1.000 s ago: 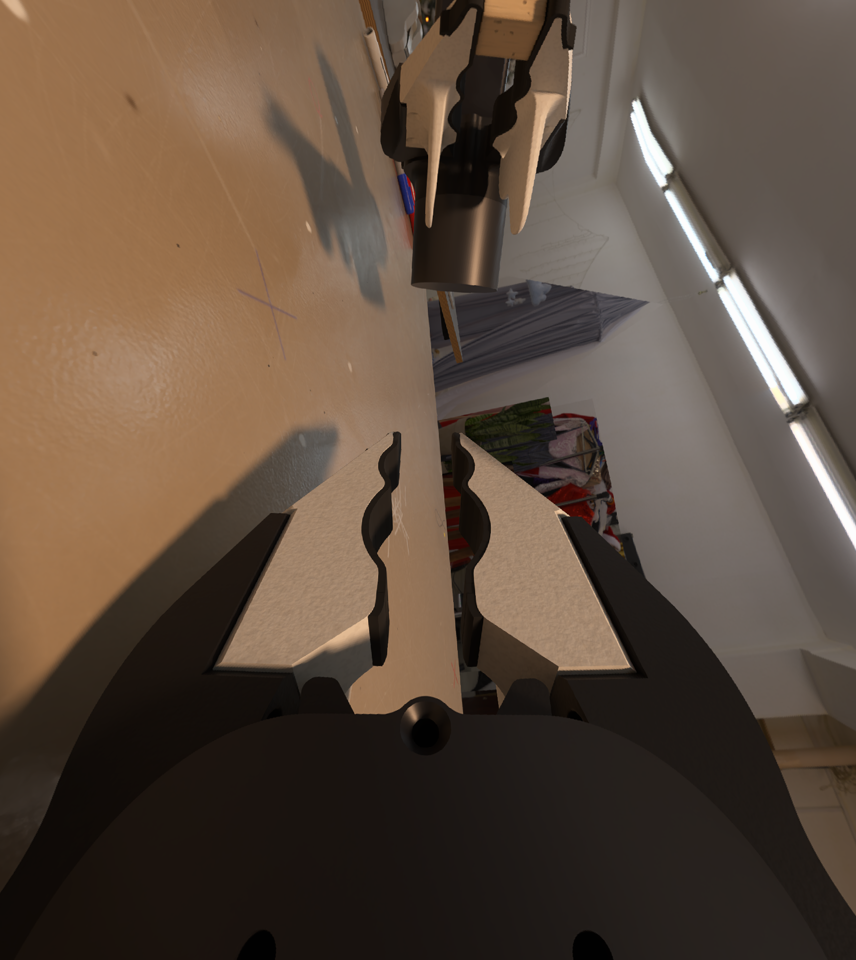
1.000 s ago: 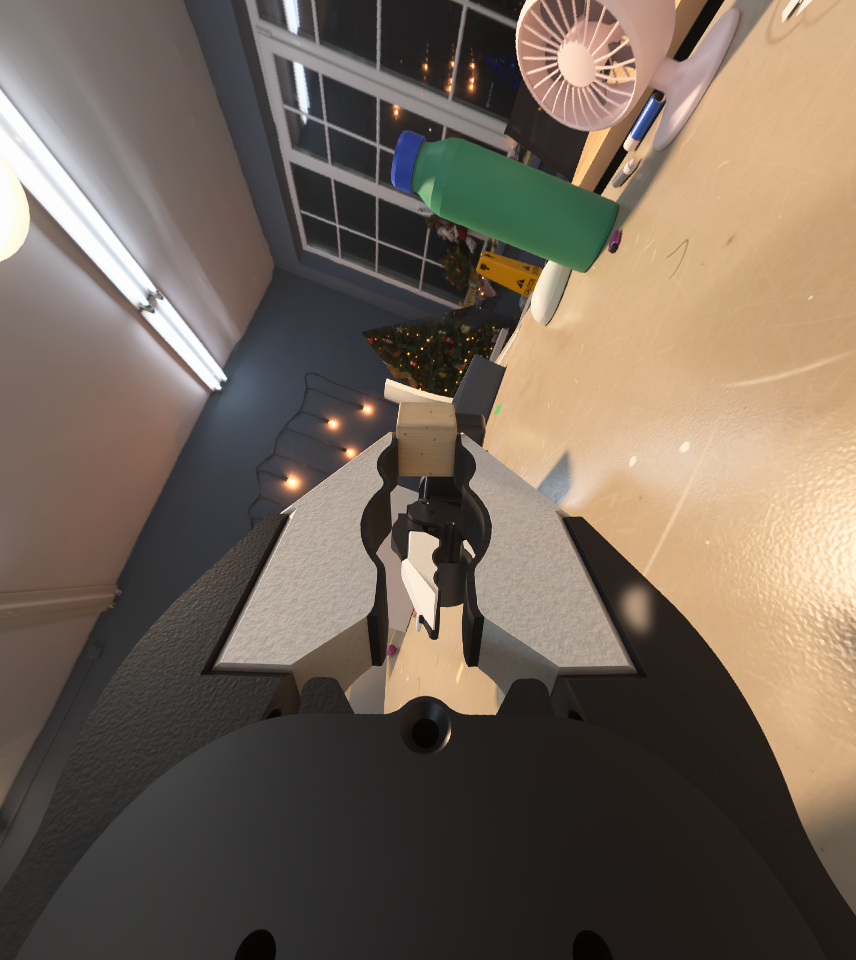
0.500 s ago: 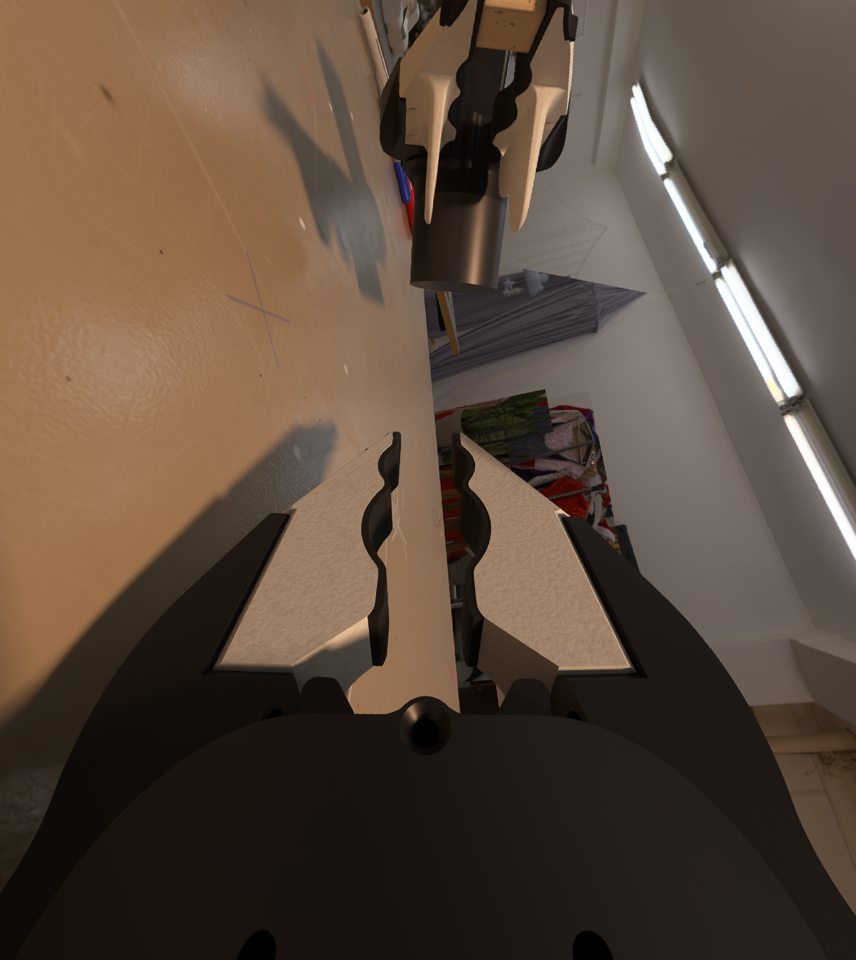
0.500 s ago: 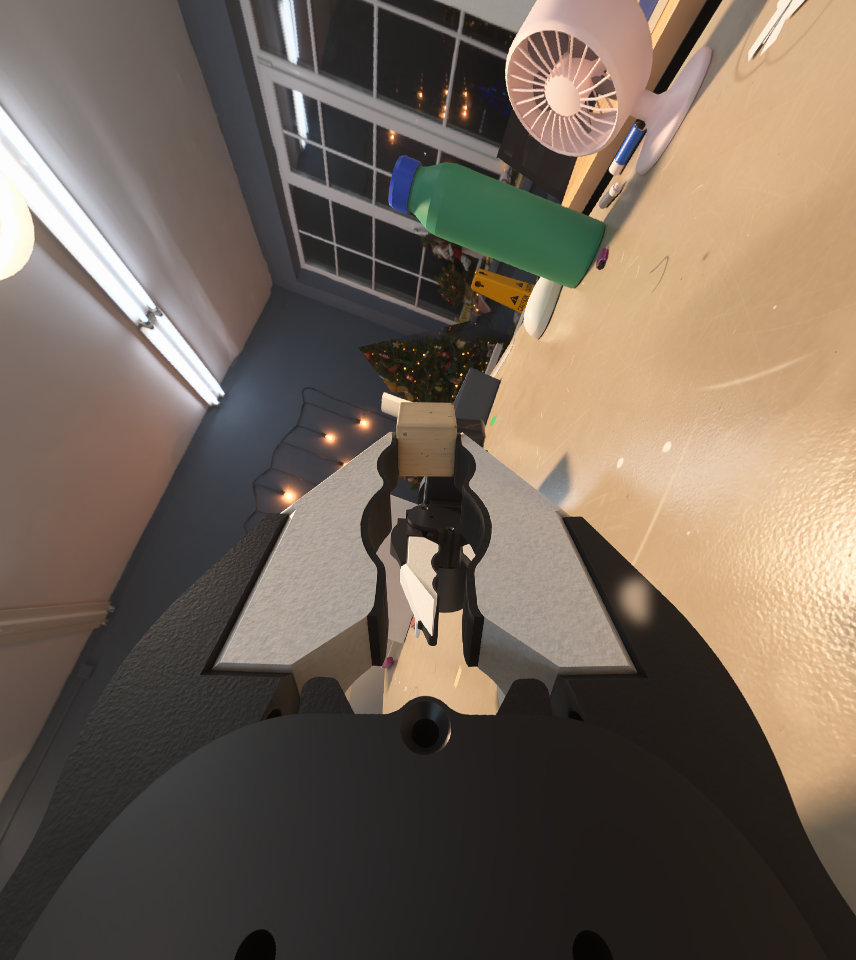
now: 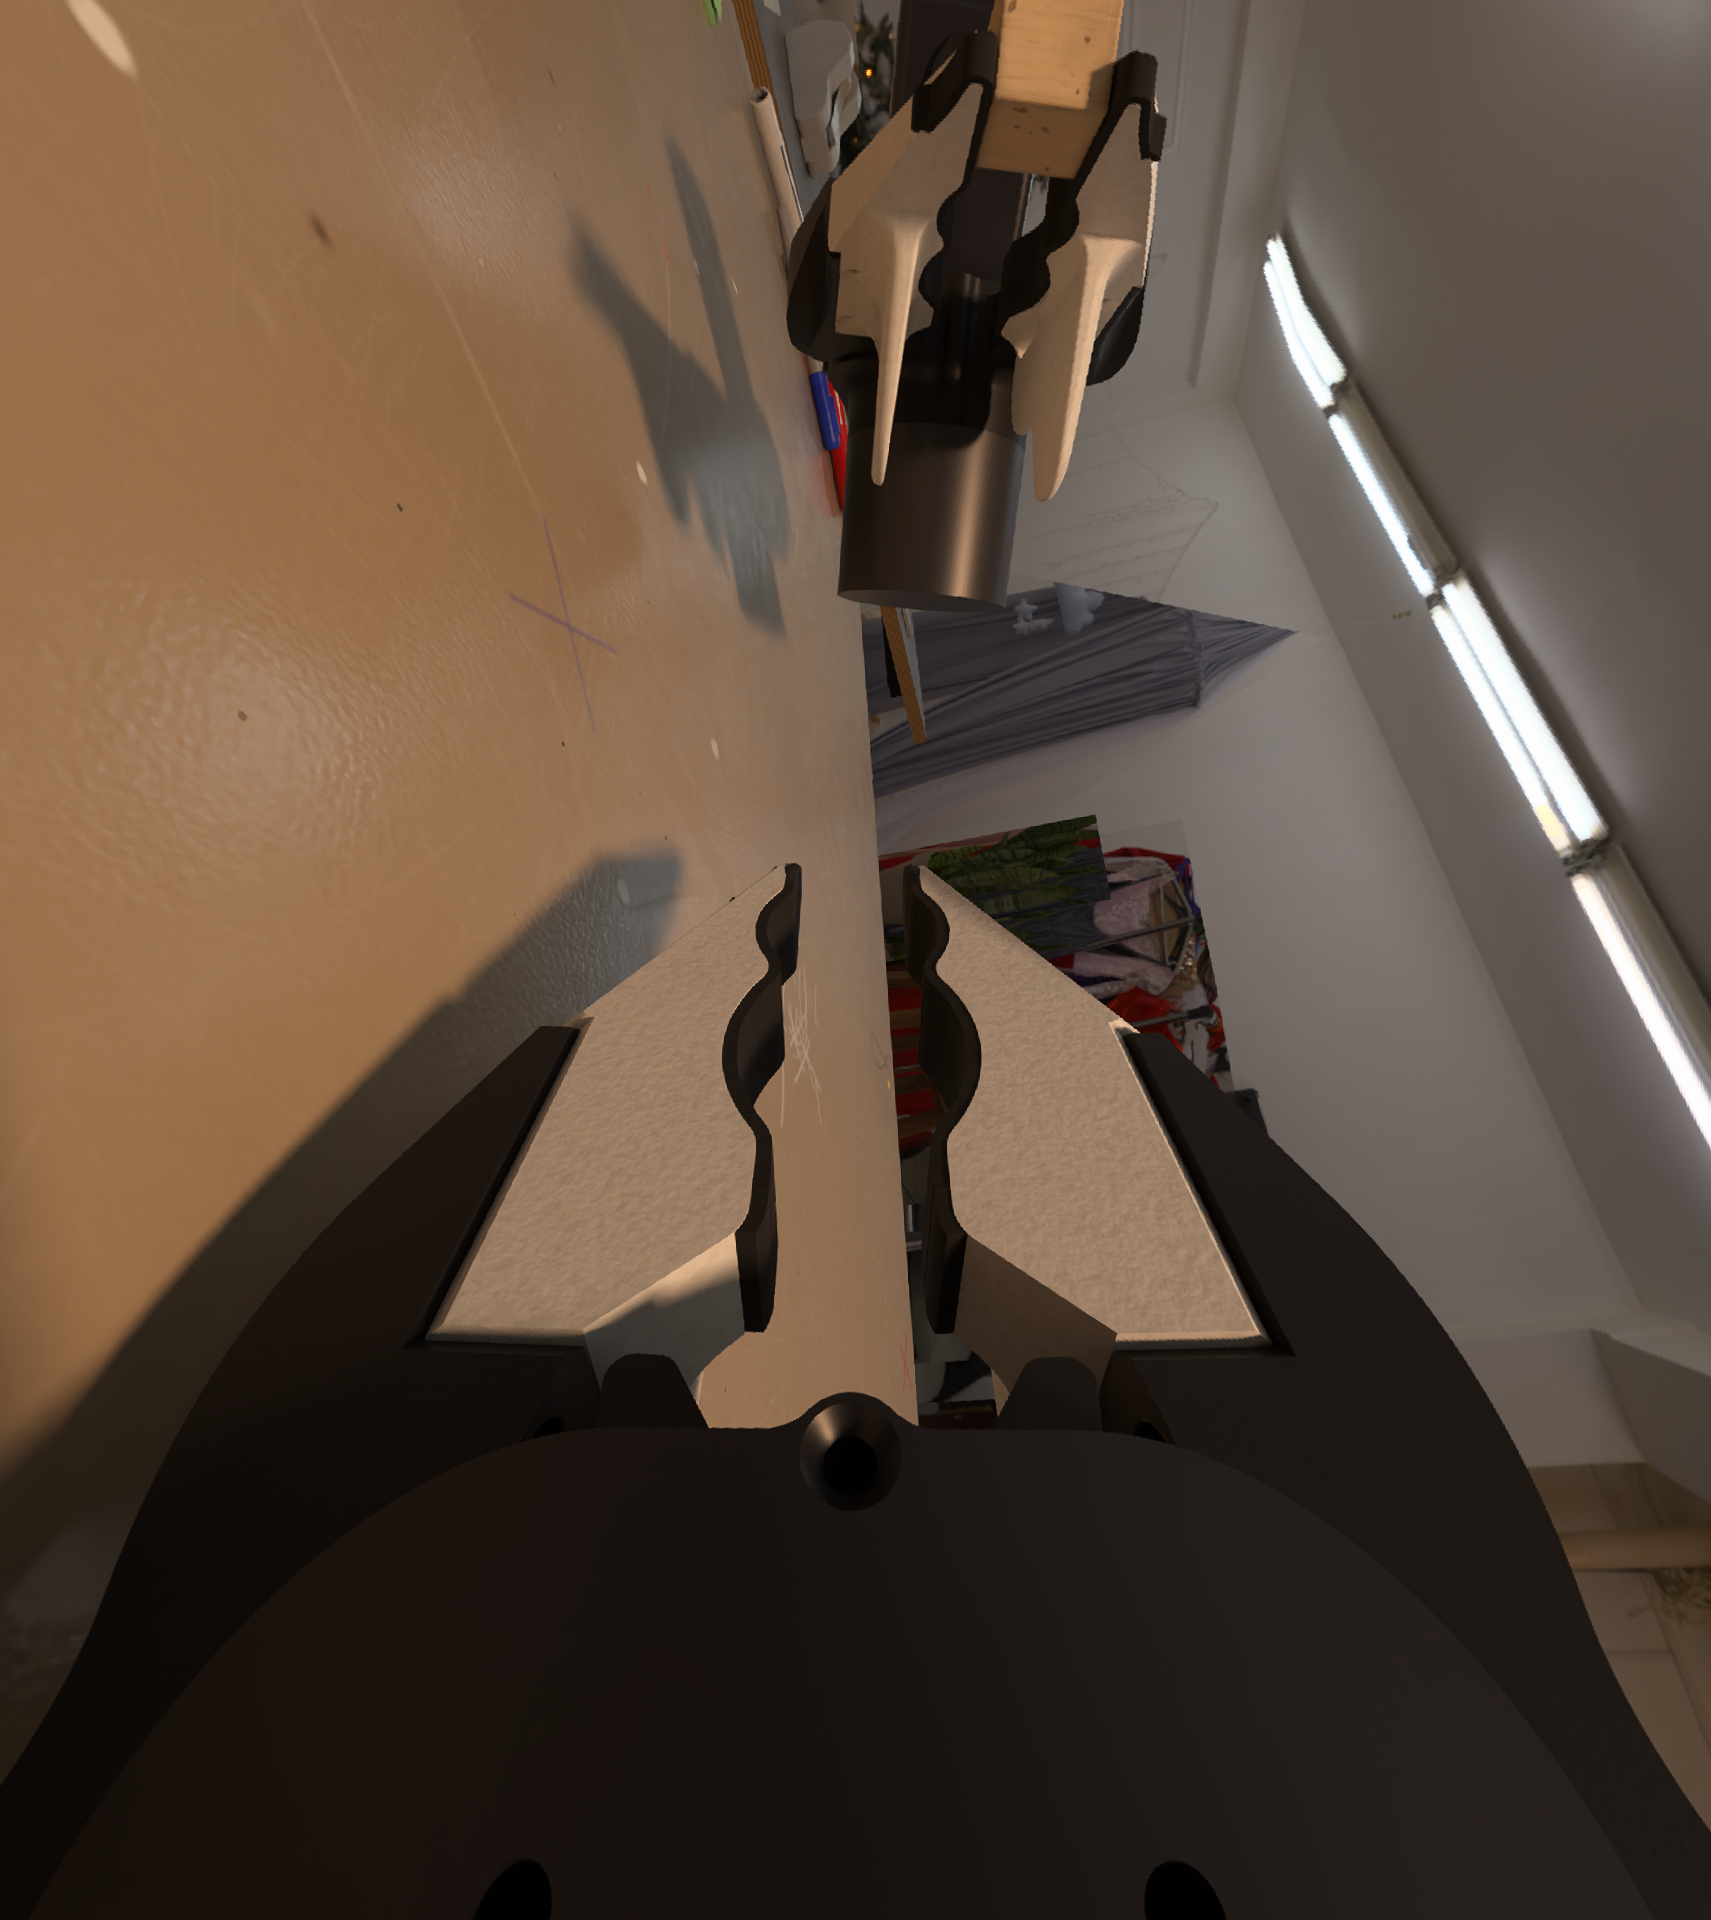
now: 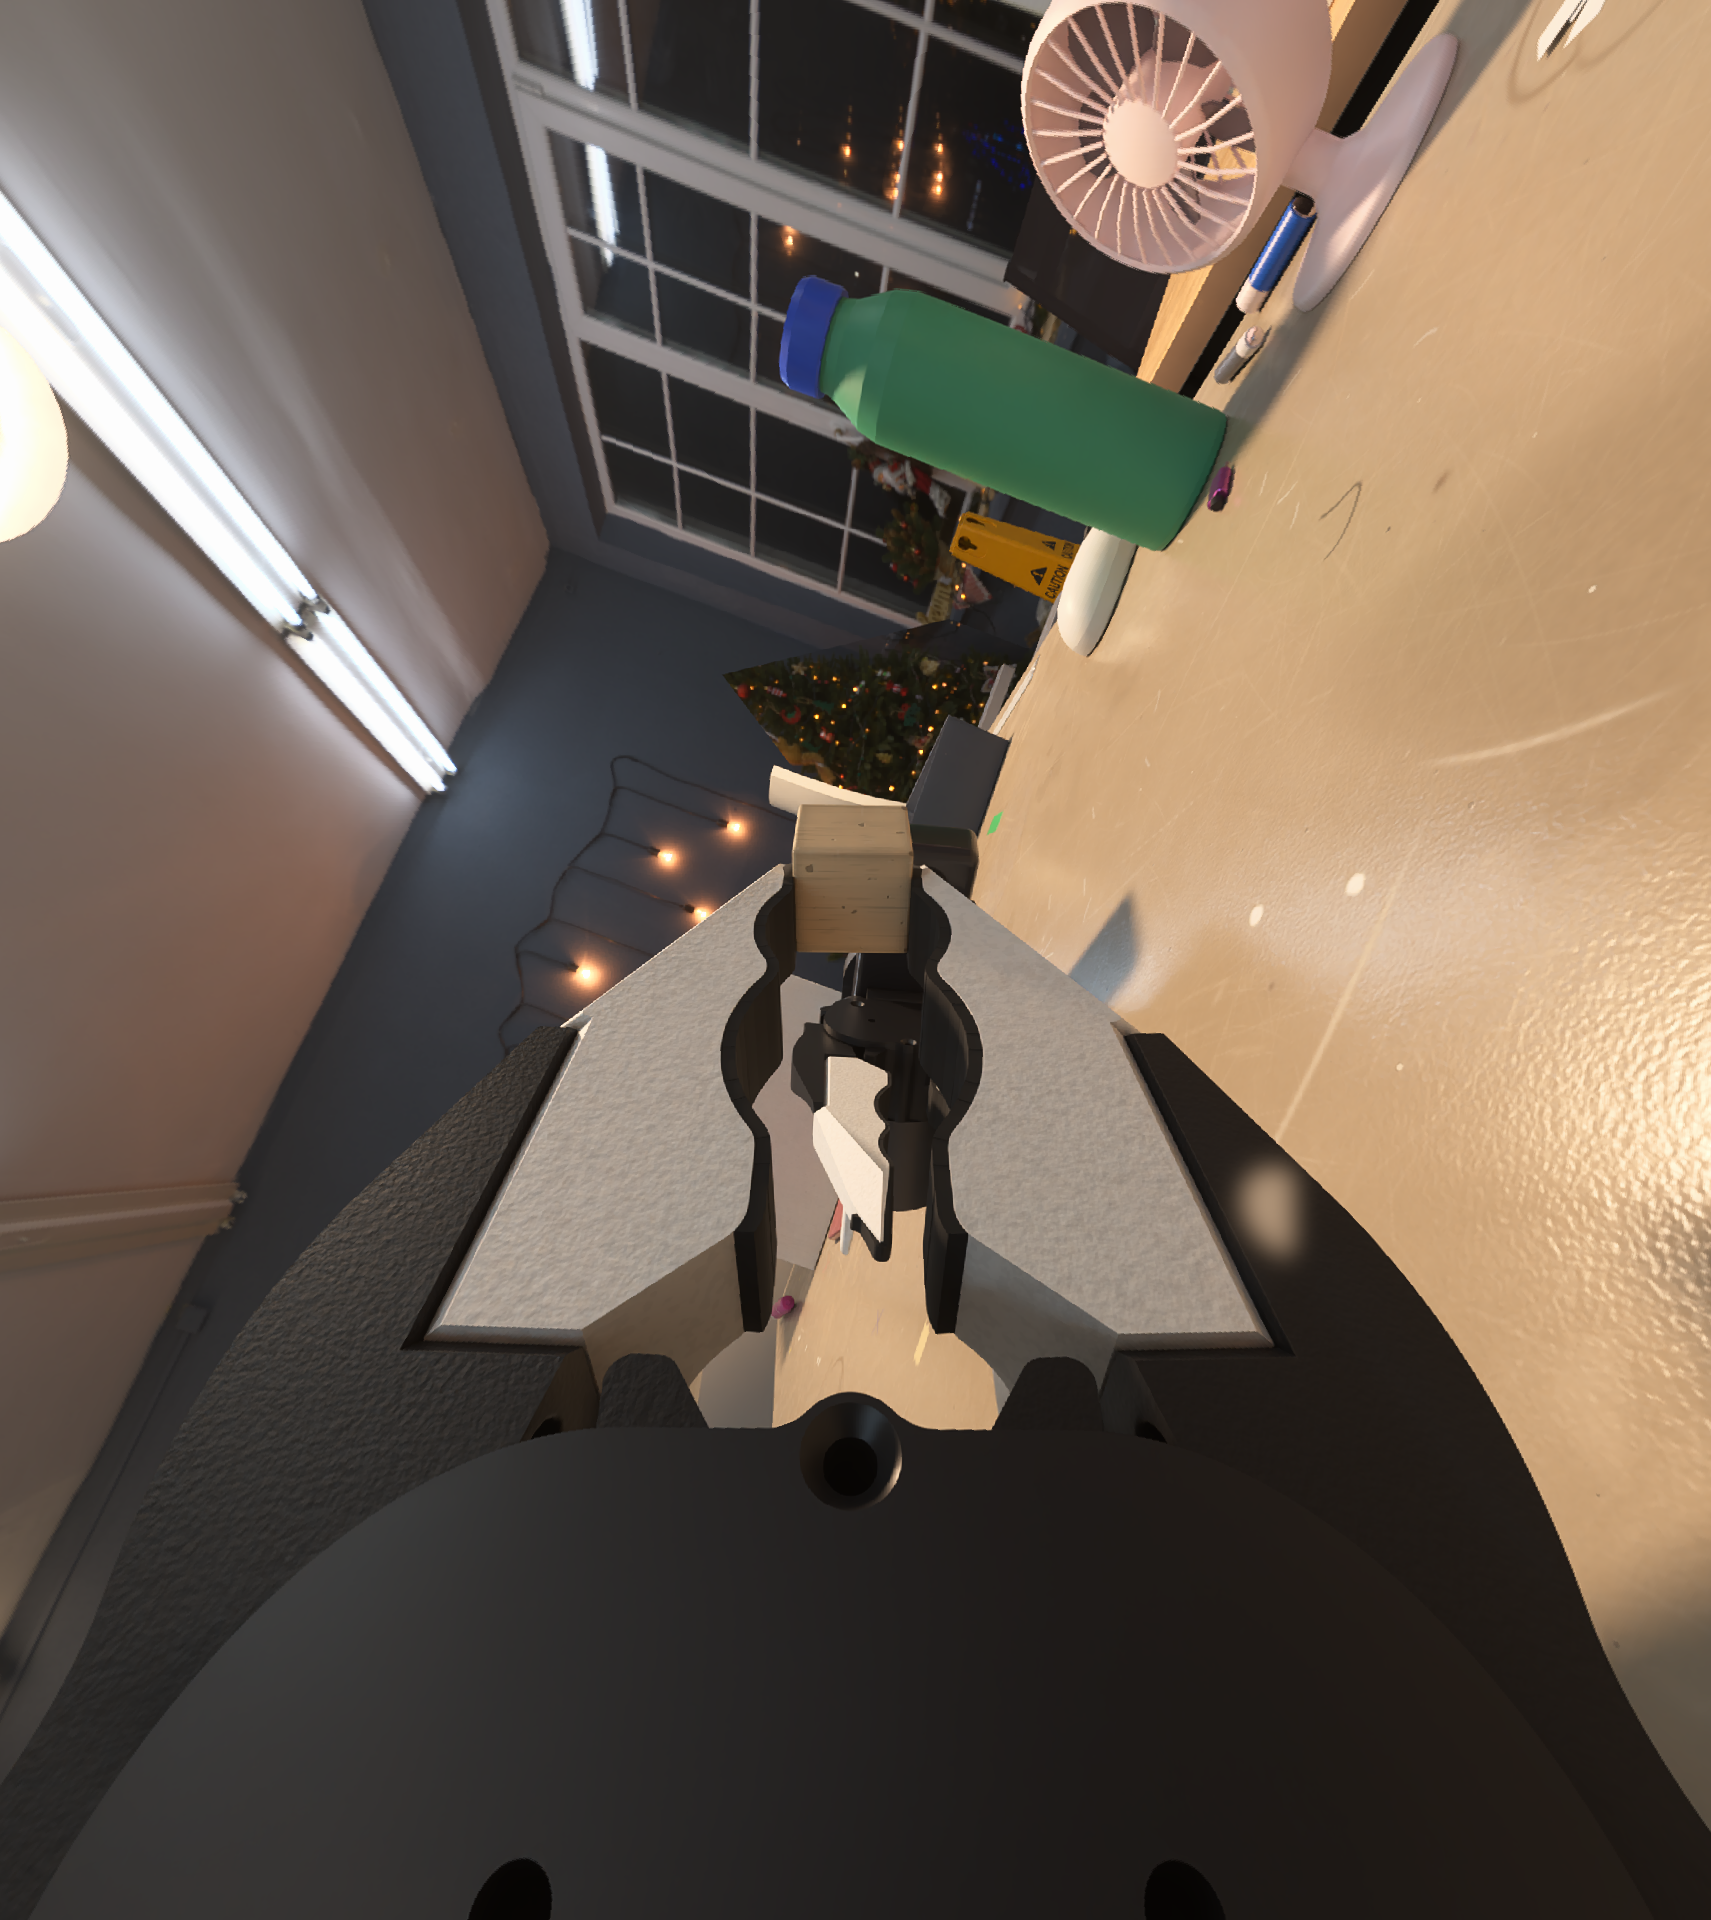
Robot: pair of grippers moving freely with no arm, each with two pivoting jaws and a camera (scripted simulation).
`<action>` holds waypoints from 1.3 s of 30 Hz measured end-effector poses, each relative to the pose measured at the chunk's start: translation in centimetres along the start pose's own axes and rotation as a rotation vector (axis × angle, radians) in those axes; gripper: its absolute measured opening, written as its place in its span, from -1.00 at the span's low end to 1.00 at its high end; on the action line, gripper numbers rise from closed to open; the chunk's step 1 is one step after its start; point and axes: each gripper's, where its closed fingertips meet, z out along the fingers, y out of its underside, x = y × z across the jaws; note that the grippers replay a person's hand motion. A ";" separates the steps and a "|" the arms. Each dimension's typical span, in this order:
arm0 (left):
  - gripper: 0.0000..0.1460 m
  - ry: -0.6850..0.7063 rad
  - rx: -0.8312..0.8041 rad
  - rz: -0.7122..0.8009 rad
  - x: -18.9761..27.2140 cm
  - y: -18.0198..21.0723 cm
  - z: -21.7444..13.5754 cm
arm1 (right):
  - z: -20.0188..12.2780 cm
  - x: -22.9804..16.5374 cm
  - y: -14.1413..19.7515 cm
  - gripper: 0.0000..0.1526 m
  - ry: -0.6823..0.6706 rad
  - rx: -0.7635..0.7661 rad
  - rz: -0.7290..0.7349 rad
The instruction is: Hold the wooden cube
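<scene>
The wooden cube (image 6: 851, 878) is a small light block pinched between the tips of my right gripper (image 6: 853, 899), which is shut on it and holds it in the air beside the tan table (image 6: 1453, 935). The left wrist view shows the same cube (image 5: 1048, 62) in the right gripper (image 5: 1038, 135) at the top, above the table (image 5: 259, 727). My left gripper (image 5: 853, 883) has a narrow gap between its fingers with nothing in it, and sits apart from the cube. It also shows farther off, behind the right fingers (image 6: 882, 1195).
A green bottle with a blue cap (image 6: 1017, 416), a white desk fan (image 6: 1152, 135), a blue marker (image 6: 1272, 255) and a white rounded object (image 6: 1090, 603) stand on the table's far side. A blue and red pen (image 5: 830, 416) lies near the table edge.
The right gripper keeps its hold on the cube. Both views shift only slightly. The left gripper's gap is unchanged.
</scene>
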 end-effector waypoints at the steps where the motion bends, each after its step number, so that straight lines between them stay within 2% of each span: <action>1: -0.74 0.000 0.002 -0.001 0.0 0.0 0.0 | 0.0 0.0 0.0 -0.74 -0.001 -0.001 0.000; 39: -0.73 -0.007 -0.001 -0.008 -0.2 0.1 -0.1 | 0.5 0.1 0.1 -0.74 -0.006 -0.008 0.003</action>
